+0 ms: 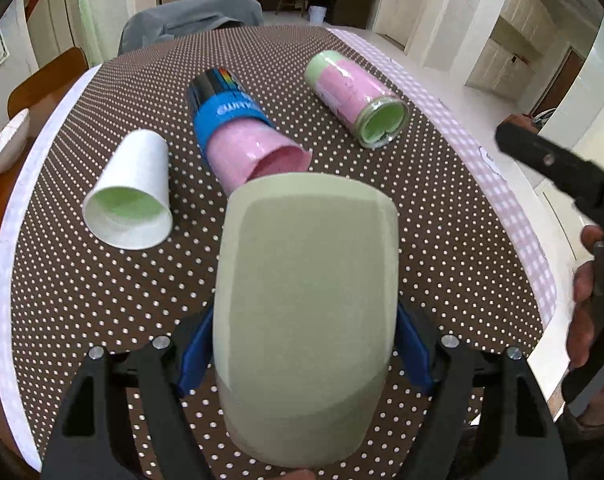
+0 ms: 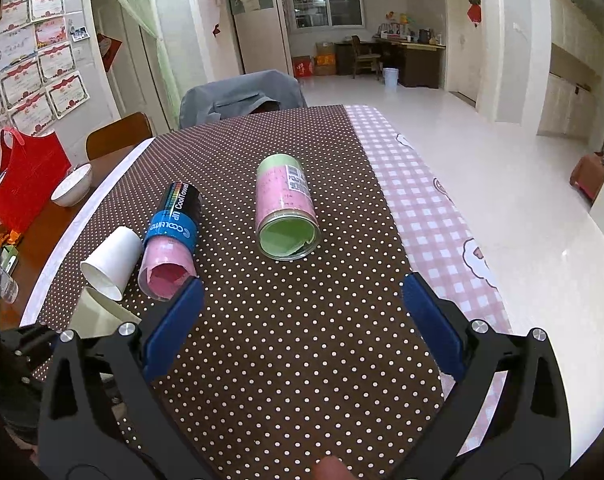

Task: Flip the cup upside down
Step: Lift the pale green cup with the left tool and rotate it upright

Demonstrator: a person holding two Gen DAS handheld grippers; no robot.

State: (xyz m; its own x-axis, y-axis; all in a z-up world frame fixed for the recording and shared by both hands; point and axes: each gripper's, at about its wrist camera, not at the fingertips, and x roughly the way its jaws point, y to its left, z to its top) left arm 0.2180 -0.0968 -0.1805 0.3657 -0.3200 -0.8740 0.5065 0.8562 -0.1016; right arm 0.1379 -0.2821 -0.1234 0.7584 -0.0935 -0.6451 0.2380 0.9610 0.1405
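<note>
Our left gripper [image 1: 305,354] was closed on the pale green cup [image 1: 306,312], held above the dotted table [image 1: 442,240]; the right gripper [image 2: 302,326] stood wide open, empty. The smooth cup could slip if we turned it quickly.

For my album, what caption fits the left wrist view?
Left gripper clamps a pale green cup above a polka-dot tablecloth.

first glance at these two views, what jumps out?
The pale green cup fills the left wrist view, clamped in the left hand-held gripper above the dotted tablecloth. Beyond it, a white paper cup and two canisters lie on their sides. The right hand-held gripper hangs open, empty.
</note>
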